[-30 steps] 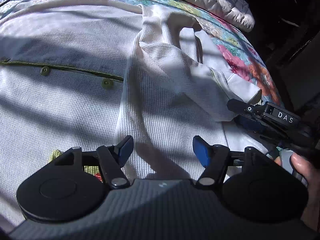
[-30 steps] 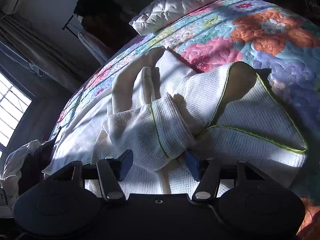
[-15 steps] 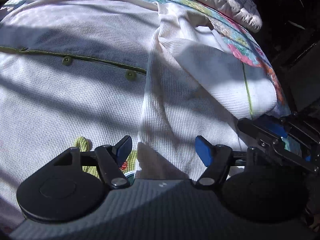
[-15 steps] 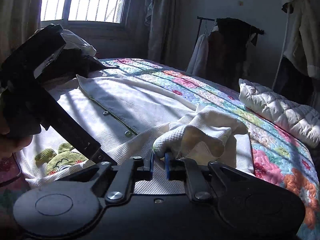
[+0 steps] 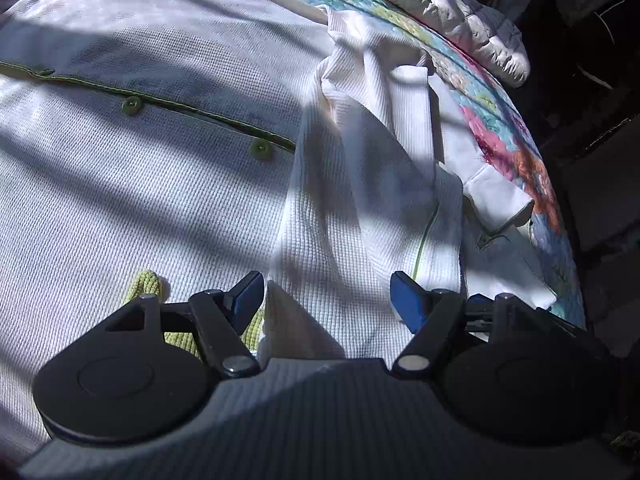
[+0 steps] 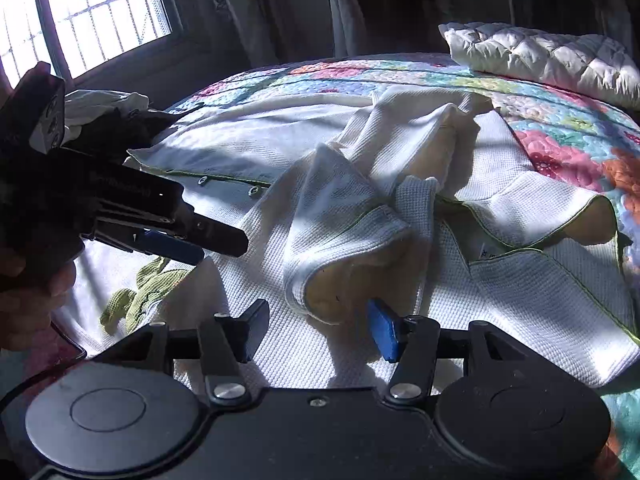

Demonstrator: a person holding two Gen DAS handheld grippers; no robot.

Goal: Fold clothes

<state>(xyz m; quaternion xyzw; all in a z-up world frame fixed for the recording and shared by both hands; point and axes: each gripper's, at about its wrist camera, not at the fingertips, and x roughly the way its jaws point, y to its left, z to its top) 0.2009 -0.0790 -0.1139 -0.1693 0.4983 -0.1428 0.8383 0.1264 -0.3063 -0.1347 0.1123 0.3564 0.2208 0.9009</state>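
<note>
Both claws stand wide and empty over the white waffle-knit cardigan [image 5: 168, 200], the right claw [image 6: 316, 330] having just reopened beside its sleeve cuff [image 6: 344, 240], the left claw [image 5: 326, 300] over the folded sleeve.

The white garment [image 5: 168, 208] filling the left of the frame is waffle-knit cloth, matt and finely ribbed, edged in green piping with smooth green plastic-looking buttons [image 5: 261, 148]. The sleeve [image 6: 340, 232] at centre shows a softer, cream fleecy lining. The bedspread [image 6: 560, 128] at upper right is quilted printed cloth; the pillow [image 6: 540, 56] above it is puffy stitched fabric. The gripper fingers [image 5: 404, 300] look like matt black plastic with blue pads.
</note>
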